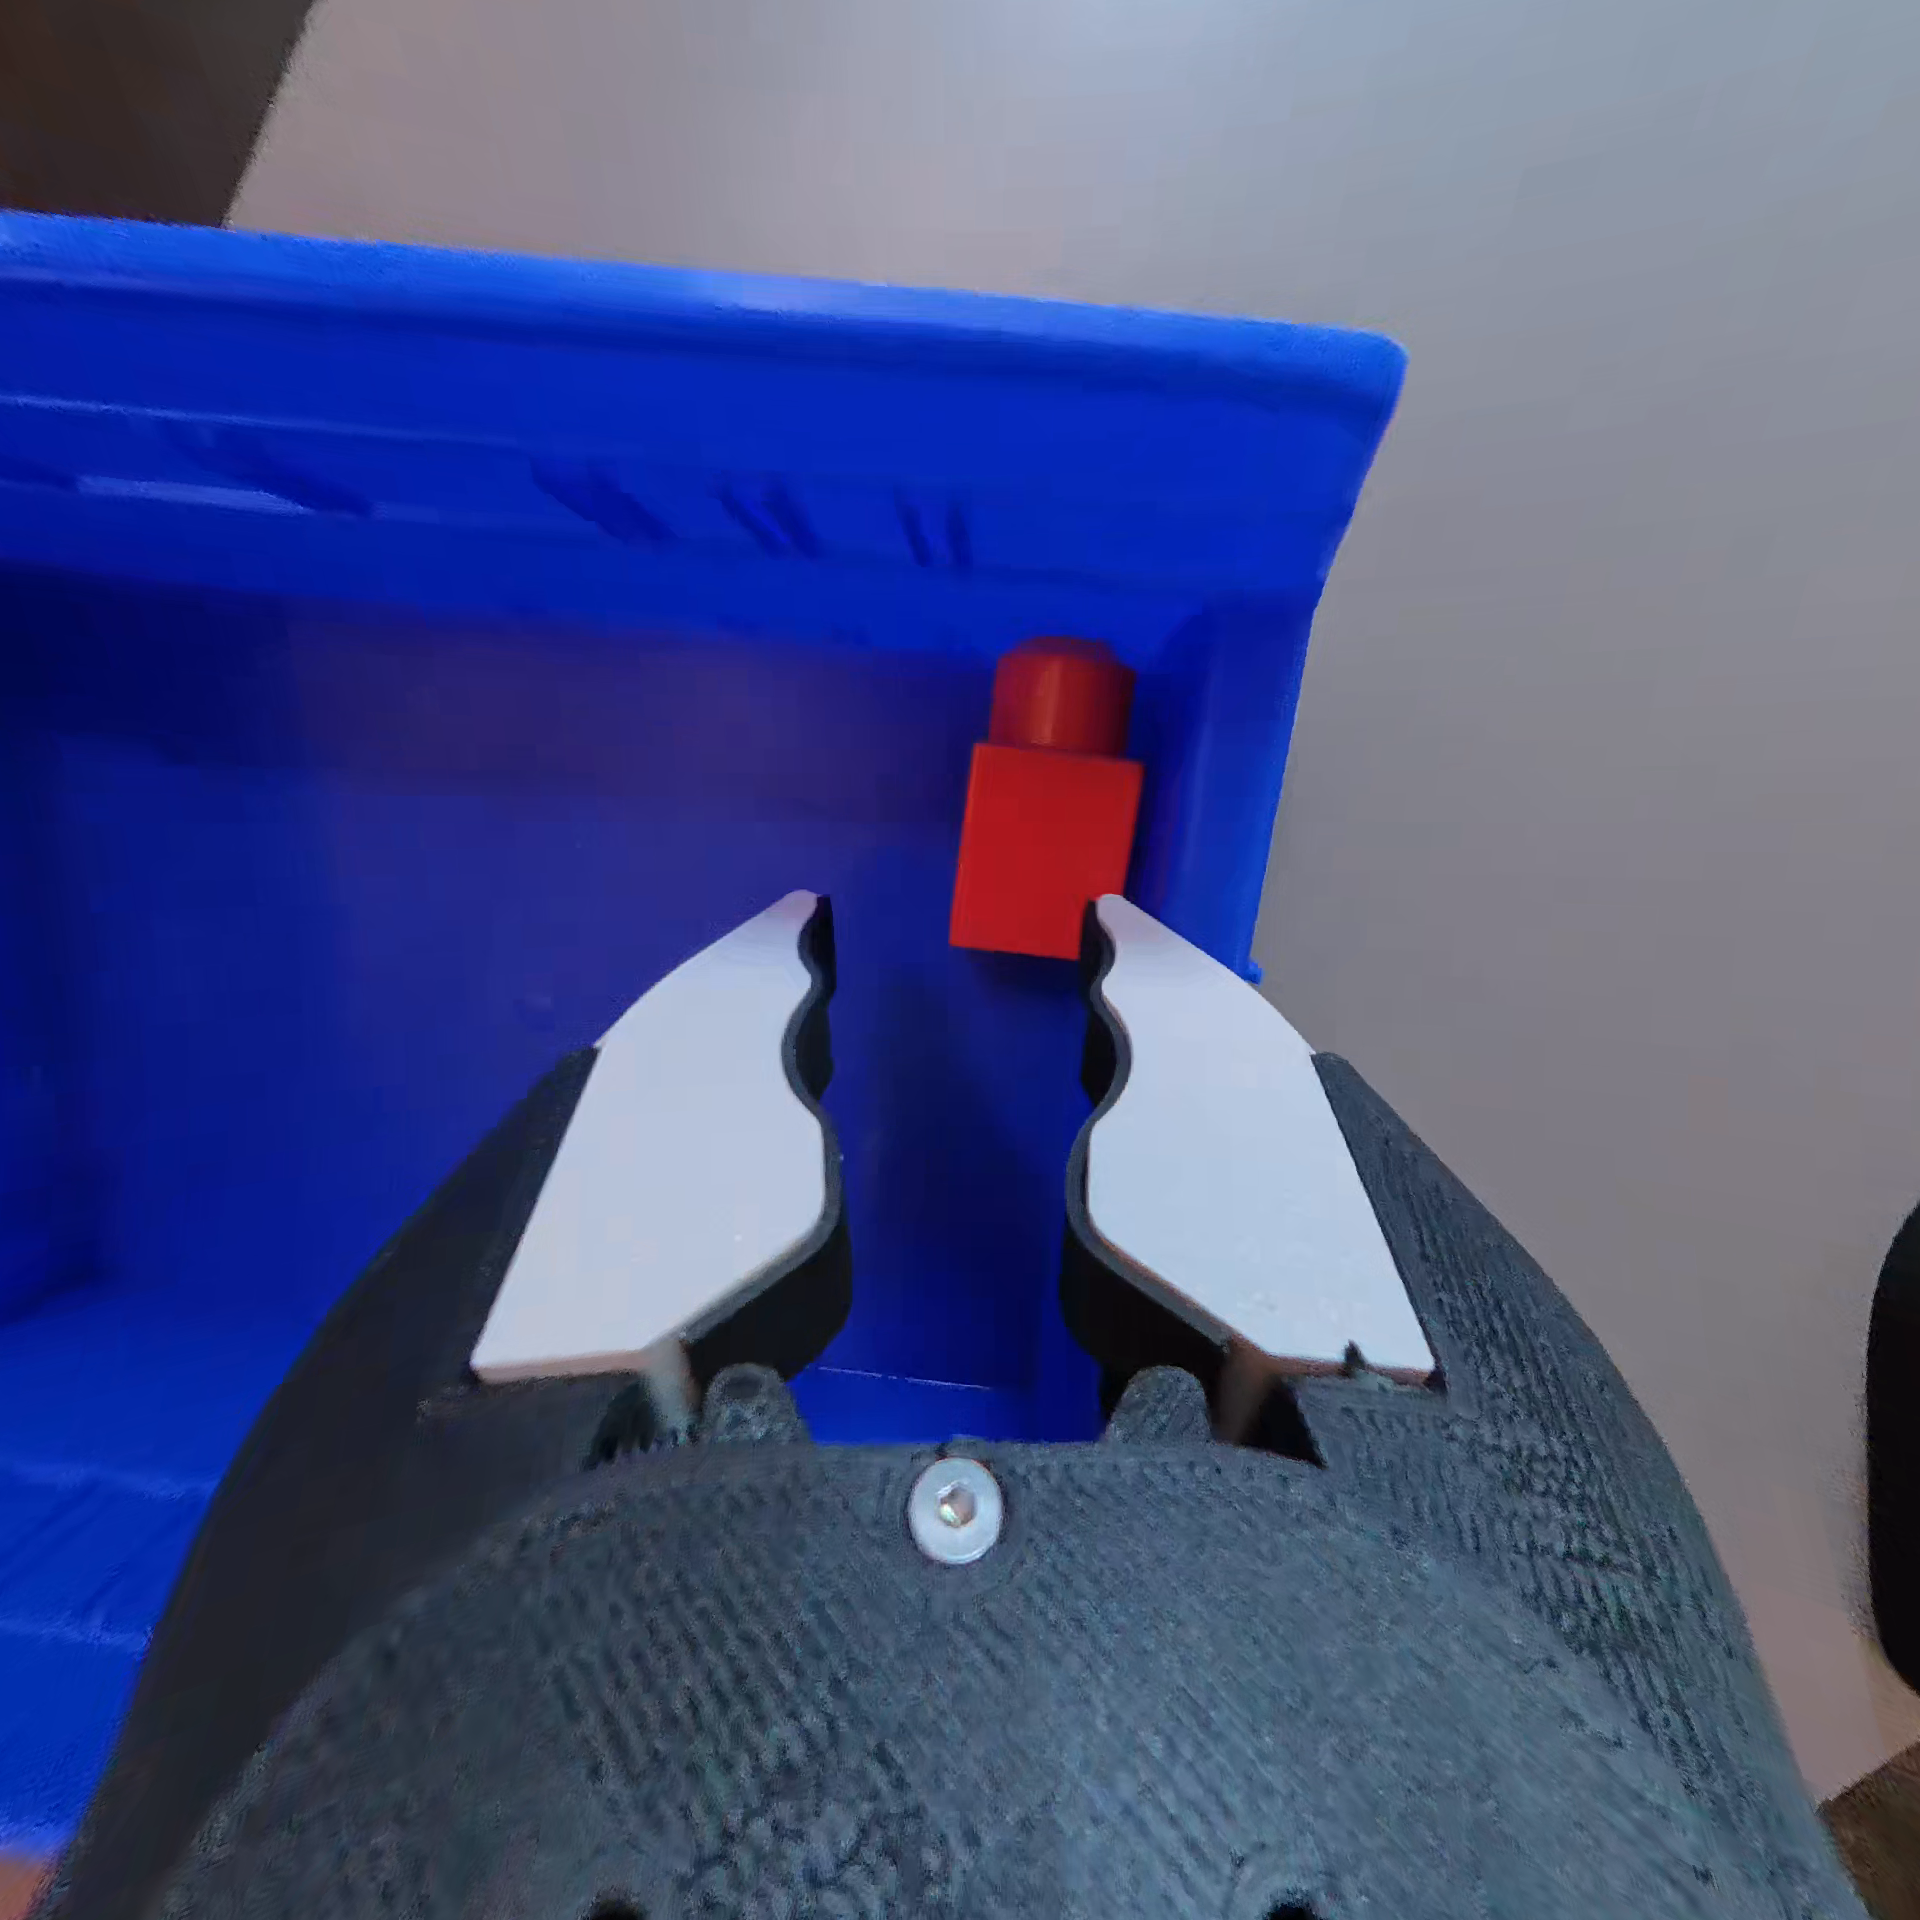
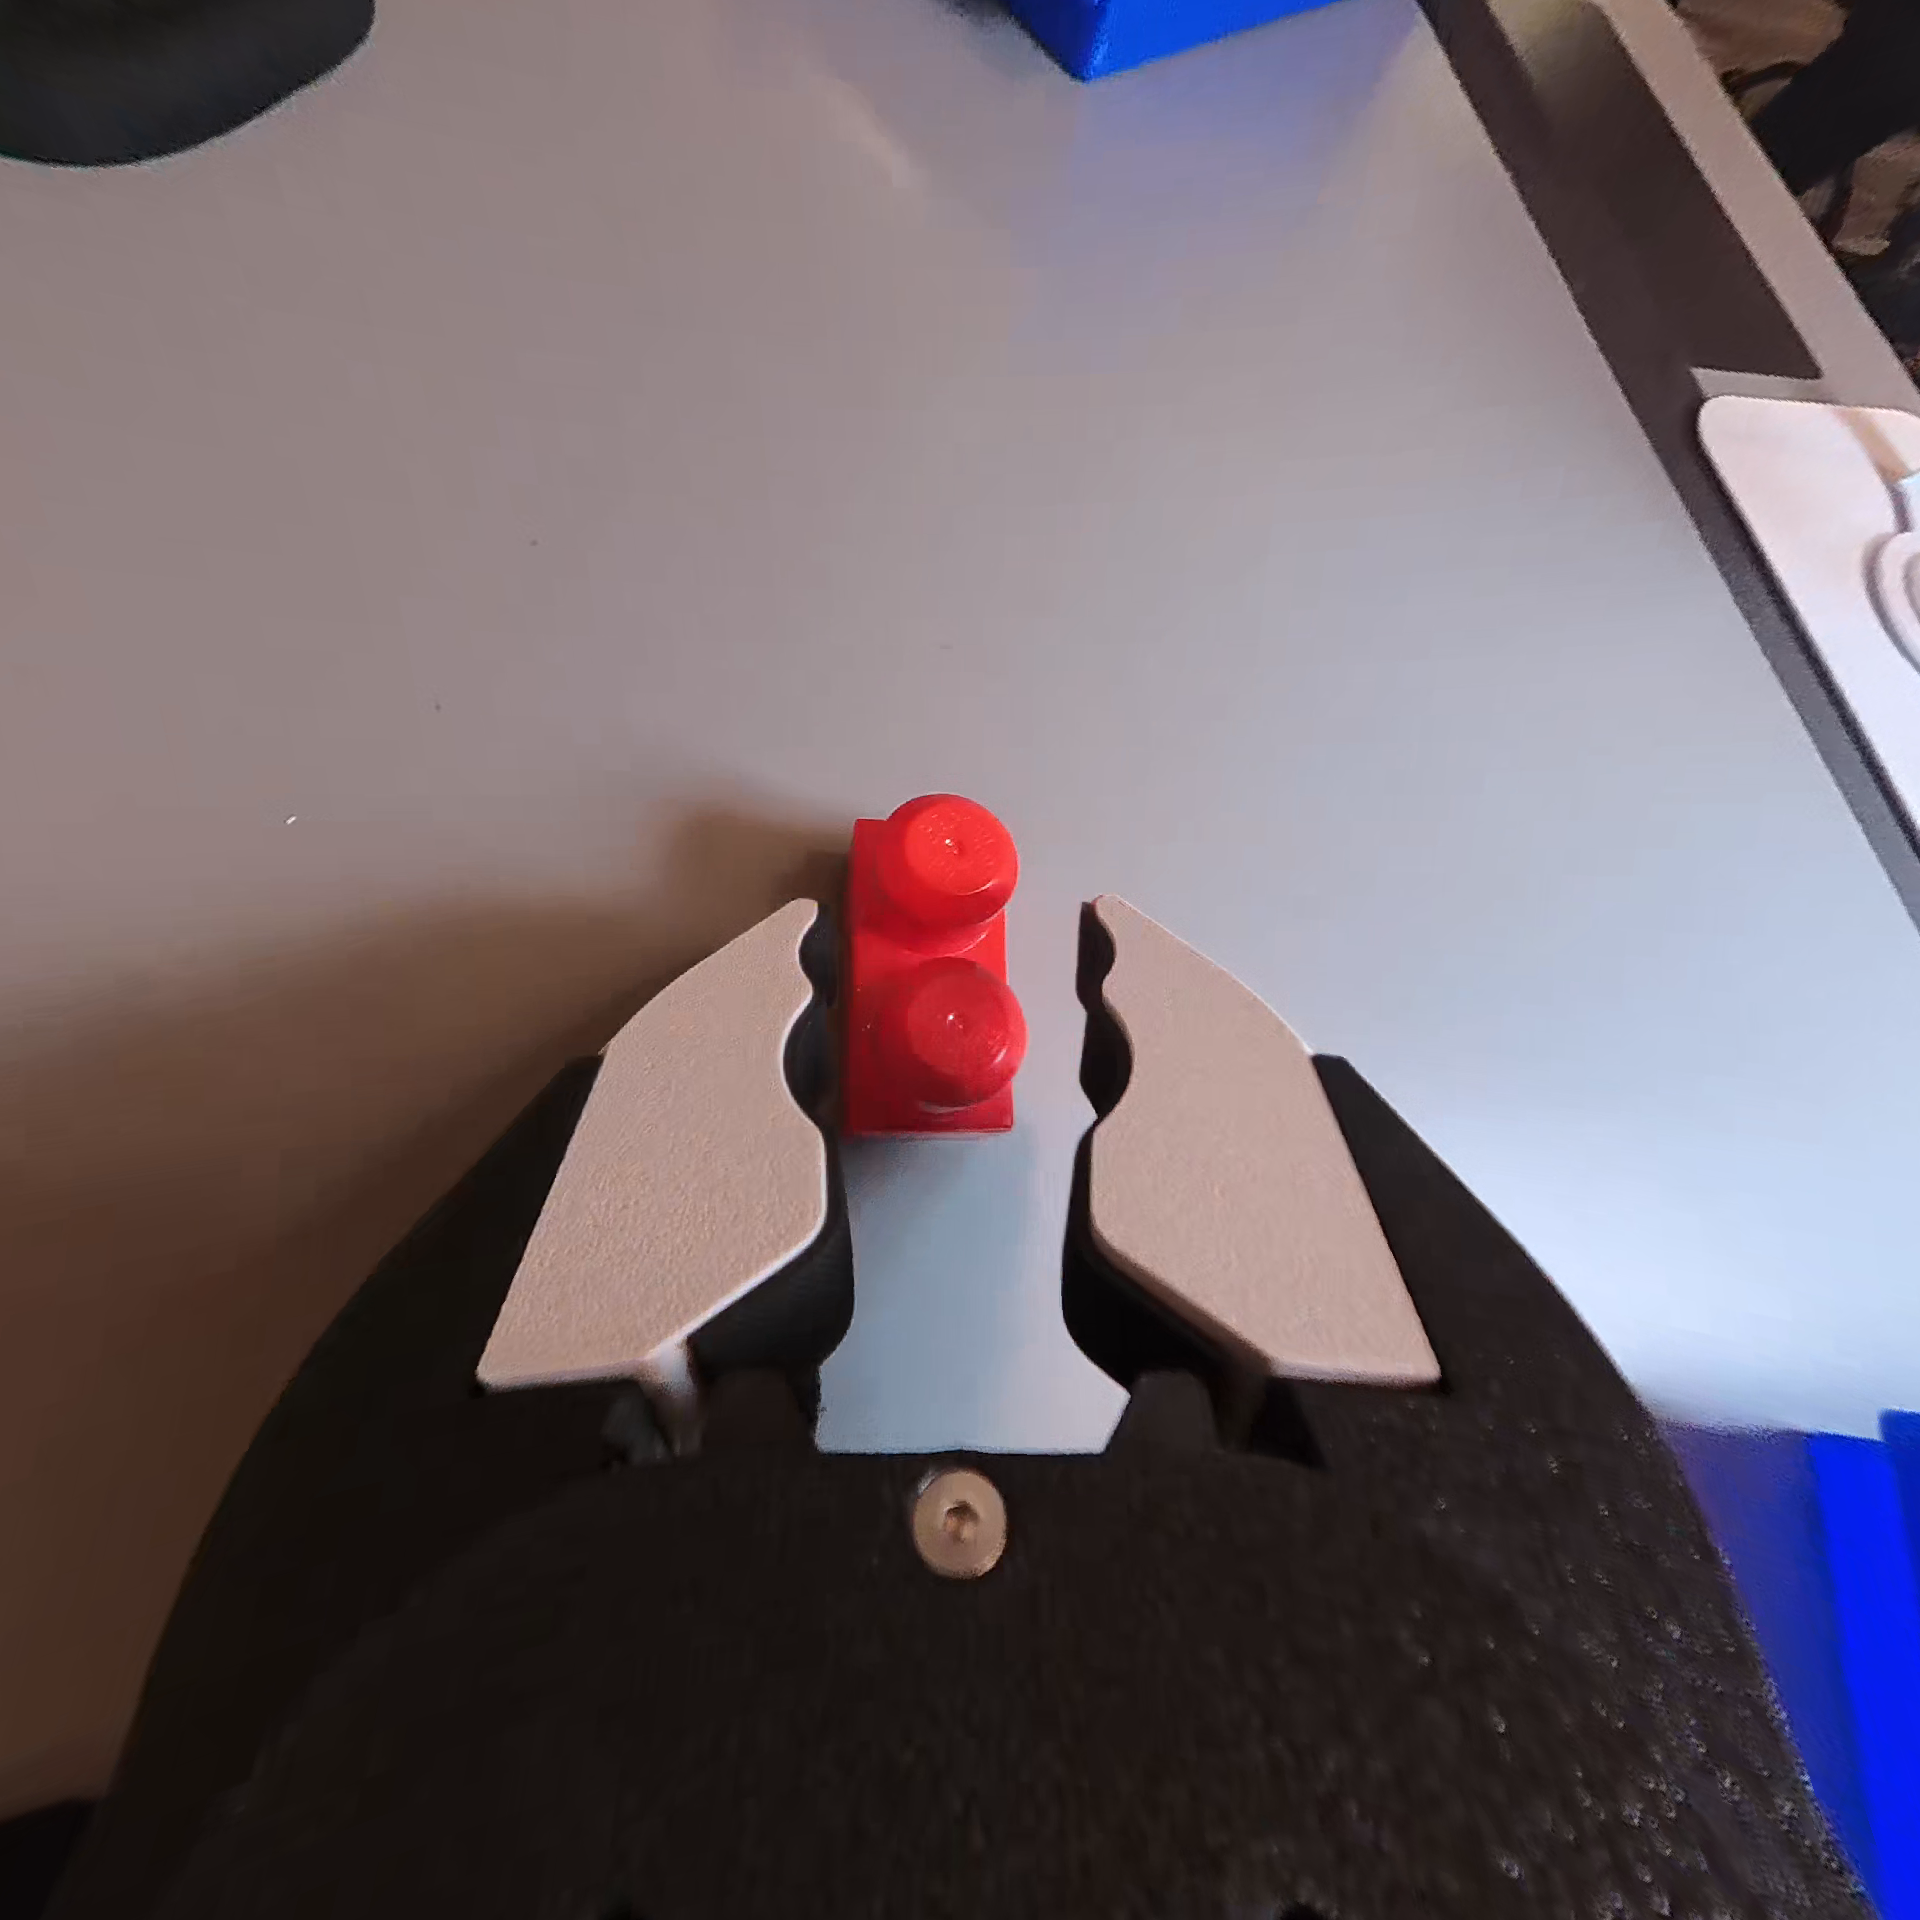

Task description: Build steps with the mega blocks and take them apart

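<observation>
Both wrist cameras look closely down, sharing the grey table (image 2: 1039, 468).

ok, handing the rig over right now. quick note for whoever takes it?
Left tongs: open, empty, reaching into the blue bin. A one-stud red block stands in the bin's right corner, just past the right fingertip, not gripped.
Right tongs: open, down at the grey table, either side of a two-stud red block. The left finger is on or almost on it; there is a gap on the right.
Done: nothing is stacked in either view.
Left: close on both blocks, probably lift the single one out of the bin, build the steps, then take them apart.
</observation>
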